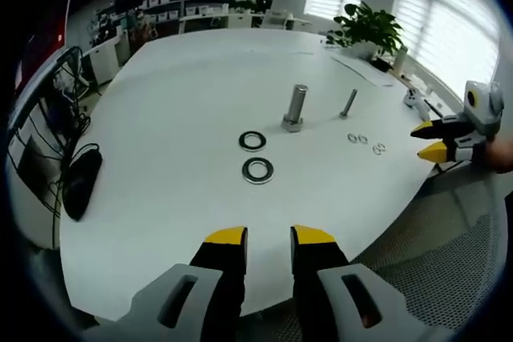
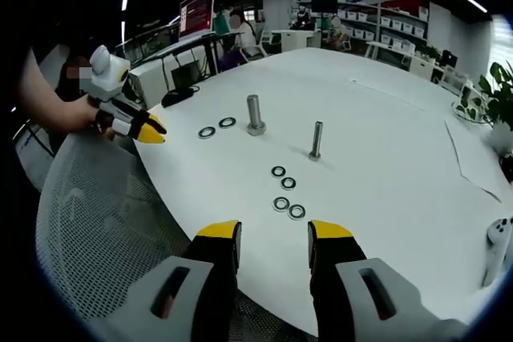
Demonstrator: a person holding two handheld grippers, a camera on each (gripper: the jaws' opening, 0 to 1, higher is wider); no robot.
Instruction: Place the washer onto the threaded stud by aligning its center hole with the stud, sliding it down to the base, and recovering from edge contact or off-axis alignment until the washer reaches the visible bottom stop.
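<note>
White table [image 1: 176, 166], large and rounded. Landmark: the thick stud [image 1: 295, 108], standing upright on its hex base, long axis vertical, thread end up.

Left gripper view: two large washers lie flat on the table on the camera side of the thick stud, one [image 1: 252, 141] near its base, the other [image 1: 258, 171] just beyond that, closer to the left gripper [image 1: 269, 236]. Neither touches the stud; both centre holes face up. A thin stud [image 1: 349, 103] stands beside the thick stud, leaning slightly in this view. Small washers [image 1: 357, 139] lie near the thin stud's foot. A dark pouch [image 1: 80, 184] lies well apart, at the table edge. A potted plant [image 1: 370, 28] stands at the far side, past the thick stud.

Nothing stands between the large washers and the thick stud.

Left gripper: jaws spread, nothing between them, hovering over the near table edge.

Right gripper view: right gripper [image 2: 274, 238] jaws likewise spread and empty, above the table edge. Four small washers [image 2: 284, 192] lie between it and the thin stud [image 2: 317, 140]. A white controller [image 2: 498, 250] lies well apart from the studs.
</note>
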